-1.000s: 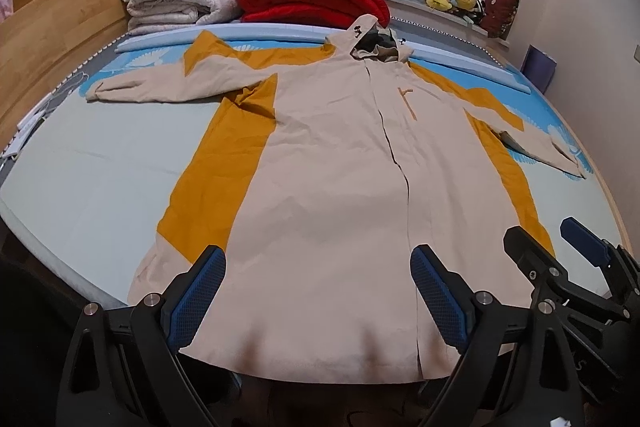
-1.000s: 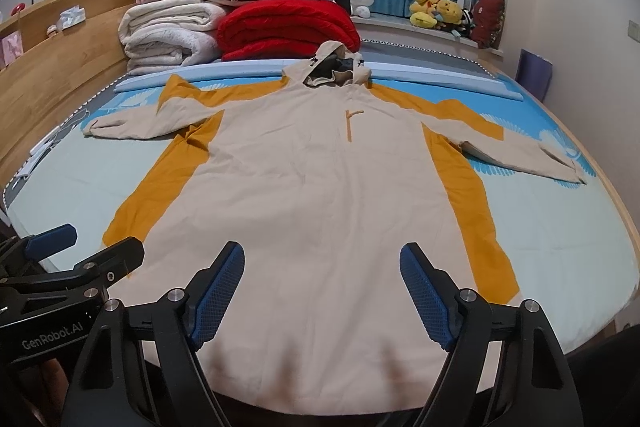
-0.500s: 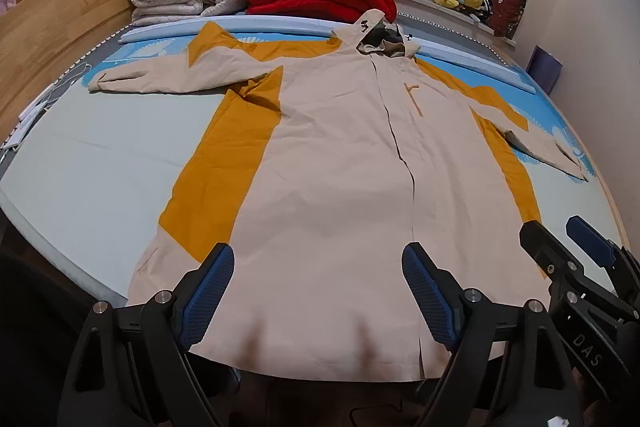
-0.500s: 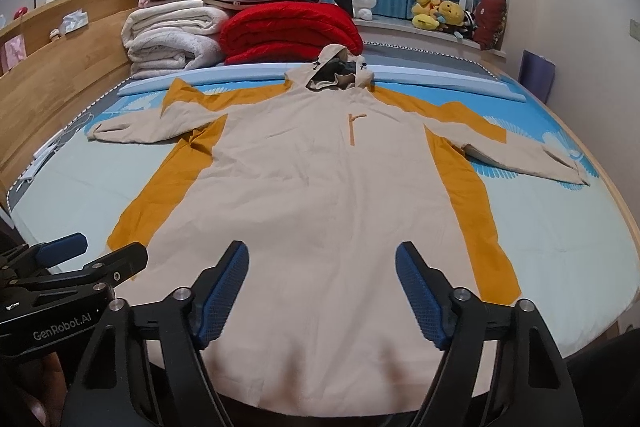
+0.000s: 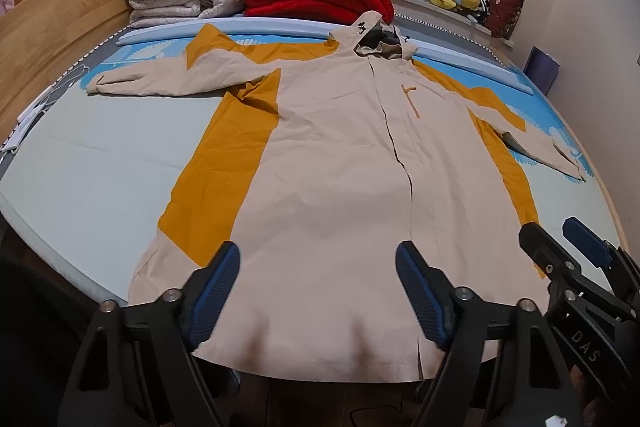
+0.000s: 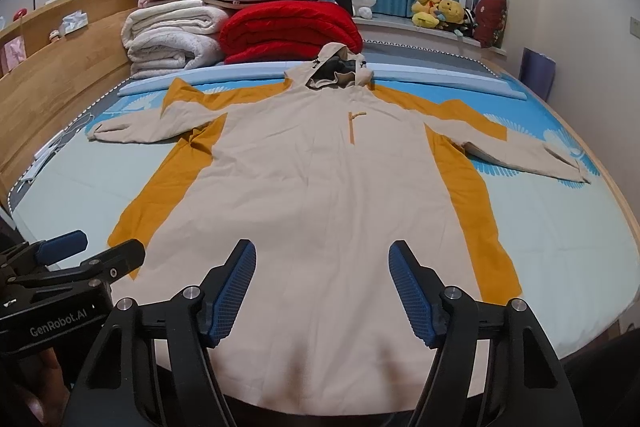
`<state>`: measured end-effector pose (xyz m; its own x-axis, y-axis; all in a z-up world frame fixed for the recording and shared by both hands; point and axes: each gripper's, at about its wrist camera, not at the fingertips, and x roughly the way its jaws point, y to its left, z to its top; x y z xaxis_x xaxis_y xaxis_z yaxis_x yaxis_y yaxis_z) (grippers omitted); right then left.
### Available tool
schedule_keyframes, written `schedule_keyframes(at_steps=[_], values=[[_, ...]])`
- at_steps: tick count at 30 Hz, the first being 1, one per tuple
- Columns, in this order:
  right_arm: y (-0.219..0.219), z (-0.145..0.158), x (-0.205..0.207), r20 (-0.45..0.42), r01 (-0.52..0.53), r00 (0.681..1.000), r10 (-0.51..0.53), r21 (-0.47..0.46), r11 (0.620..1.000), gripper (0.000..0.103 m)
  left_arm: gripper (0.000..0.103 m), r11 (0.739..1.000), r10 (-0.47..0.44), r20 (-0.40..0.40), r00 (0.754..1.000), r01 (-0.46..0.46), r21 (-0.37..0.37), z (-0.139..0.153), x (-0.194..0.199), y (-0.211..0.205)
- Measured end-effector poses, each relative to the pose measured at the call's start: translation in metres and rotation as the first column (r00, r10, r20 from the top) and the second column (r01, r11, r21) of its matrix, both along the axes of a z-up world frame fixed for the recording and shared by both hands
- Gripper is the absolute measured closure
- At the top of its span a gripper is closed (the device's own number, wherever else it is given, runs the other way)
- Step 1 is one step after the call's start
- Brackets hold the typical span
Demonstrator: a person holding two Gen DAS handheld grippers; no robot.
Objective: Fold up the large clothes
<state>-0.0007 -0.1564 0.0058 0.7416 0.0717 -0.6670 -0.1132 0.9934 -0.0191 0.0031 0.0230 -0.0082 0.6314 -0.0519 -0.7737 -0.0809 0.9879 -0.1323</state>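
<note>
A large beige hooded jacket [image 5: 332, 179] with mustard-yellow side panels lies flat and face up on the bed, sleeves spread out, hood at the far end; it also shows in the right wrist view [image 6: 320, 195]. My left gripper [image 5: 318, 267] is open and empty, hovering above the jacket's near hem. My right gripper [image 6: 322, 267] is open and empty above the same hem, right of the left one. The right gripper also shows at the lower right of the left wrist view [image 5: 568, 243], and the left gripper at the lower left of the right wrist view [image 6: 92, 251].
Folded white blankets [image 6: 172, 35] and a red quilt [image 6: 288, 31] are stacked at the bed's far end. A wooden headboard ledge [image 6: 60, 67] runs along the left. Plush toys [image 6: 440, 13] sit on the window sill by blue curtains. A wall is on the right.
Both grippers have drifted slightly forward over the hem and the view has risen a little. The jacket has not moved. Both stay open.
</note>
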Motion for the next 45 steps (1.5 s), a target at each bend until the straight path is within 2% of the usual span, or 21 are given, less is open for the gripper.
schedule_keyframes(at_steps=[4, 9, 11, 12, 14, 16, 19, 21, 23, 25, 27, 29, 32, 33, 34, 35, 36, 38, 42, 44, 45], values=[[-0.008, 0.012, 0.001, 0.033, -0.001, 0.999, 0.001, 0.004, 1.000, 0.034, 0.061, 1.000, -0.021, 0.021, 1.000, 0.021, 0.002, 0.018, 0.012, 0.013], [-0.024, 0.045, 0.022, 0.077, -0.038, 0.996, 0.039, -0.016, 0.999, 0.034, 0.080, 1.000, -0.007, 0.067, 0.998, 0.008, -0.014, 0.050, 0.063, 0.053], [-0.030, 0.059, 0.035, 0.104, -0.050, 0.993, 0.052, -0.019, 0.999, 0.036, 0.083, 1.000, -0.005, 0.083, 0.997, 0.004, 0.004, 0.059, 0.094, 0.070], [-0.033, 0.066, 0.044, 0.114, -0.056, 0.992, 0.057, -0.018, 0.998, 0.040, 0.087, 1.000, -0.005, 0.093, 0.996, 0.003, 0.012, 0.061, 0.108, 0.079], [-0.038, 0.076, 0.063, 0.114, -0.067, 0.991, 0.067, -0.005, 0.998, 0.068, 0.090, 0.999, 0.013, 0.119, 0.993, -0.016, 0.028, 0.064, 0.145, 0.103], [-0.043, 0.083, 0.081, 0.104, -0.072, 0.992, 0.069, 0.018, 0.997, 0.082, 0.091, 0.997, 0.070, 0.126, 0.990, -0.073, 0.021, 0.059, 0.182, 0.138], [-0.044, 0.089, 0.114, 0.107, -0.063, 0.992, 0.061, 0.012, 0.998, 0.082, 0.093, 0.979, 0.201, 0.103, 0.974, -0.204, 0.020, 0.037, 0.229, 0.193], [-0.041, 0.088, 0.142, 0.110, -0.047, 0.993, 0.047, 0.000, 0.999, 0.079, 0.093, 0.957, 0.290, 0.072, 0.954, -0.289, -0.033, 0.017, 0.252, 0.231], [-0.037, 0.084, 0.172, 0.092, -0.057, 0.994, 0.056, 0.017, 0.998, 0.063, 0.093, 0.935, 0.353, 0.060, 0.934, -0.350, -0.050, -0.003, 0.268, 0.261], [-0.032, 0.079, 0.202, 0.078, -0.072, 0.995, 0.068, 0.038, 0.997, 0.056, 0.093, 0.918, 0.395, 0.048, 0.918, -0.392, -0.059, -0.022, 0.280, 0.290], [-0.023, 0.070, 0.231, 0.066, -0.092, 0.994, 0.089, 0.046, 0.995, 0.056, 0.093, 0.894, 0.445, 0.027, 0.895, -0.442, -0.072, -0.040, 0.289, 0.317], [-0.014, 0.057, 0.260, 0.056, -0.117, 0.992, 0.114, 0.054, 0.992, 0.056, 0.093, 0.854, 0.513, 0.006, 0.858, -0.510, -0.102, -0.053, 0.298, 0.351], [-0.006, 0.033, 0.292, 0.010, -0.107, 0.994, 0.106, 0.086, 0.991, 0.056, 0.091, 0.787, 0.601, -0.033, 0.799, -0.598, -0.152, -0.072, 0.307, 0.399], [-0.005, 0.026, 0.300, -0.022, -0.099, 0.994, 0.102, 0.115, 0.988, 0.056, 0.085, 0.759, 0.630, -0.047, 0.775, -0.628, -0.174, -0.079, 0.309, 0.417], [-0.005, 0.021, 0.306, -0.047, -0.106, 0.992, 0.114, 0.150, 0.983, 0.060, 0.082, 0.727, 0.659, -0.064, 0.749, -0.657, -0.200, -0.085, 0.311, 0.433], [-0.003, 0.018, 0.310, -0.055, -0.120, 0.990, 0.131, 0.161, 0.980, 0.074, 0.078, 0.676, 0.701, -0.084, 0.708, -0.697, -0.238, -0.093, 0.312, 0.453], [-0.001, 0.016, 0.313, -0.056, -0.129, 0.989, 0.139, 0.149, 0.980, 0.080, 0.074, 0.647, 0.721, -0.094, 0.686, -0.716, -0.261, -0.097, 0.311, 0.464], [0.000, 0.013, 0.319, -0.040, -0.139, 0.989, 0.144, 0.108, 0.984, 0.086, 0.072, 0.593, 0.754, -0.122, 0.645, -0.750, -0.294, -0.107, 0.313, 0.487], [-0.002, -0.002, 0.335, -0.085, -0.158, 0.982, 0.166, 0.095, 0.983, 0.085, 0.076, 0.552, 0.743, -0.182, 0.644, -0.744, -0.375, -0.129, 0.319, 0.511], [-0.004, -0.012, 0.343, -0.127, -0.156, 0.977, 0.170, 0.115, 0.981, 0.084, 0.097, 0.562, 0.731, -0.192, 0.655, -0.738, -0.374, -0.136, 0.322, 0.515], [-0.006, -0.016, 0.345, -0.144, -0.156, 0.974, 0.173, 0.118, 0.981, 0.084, 0.101, 0.579, 0.722, -0.190, 0.665, -0.731, -0.361, -0.137, 0.324, 0.514]])
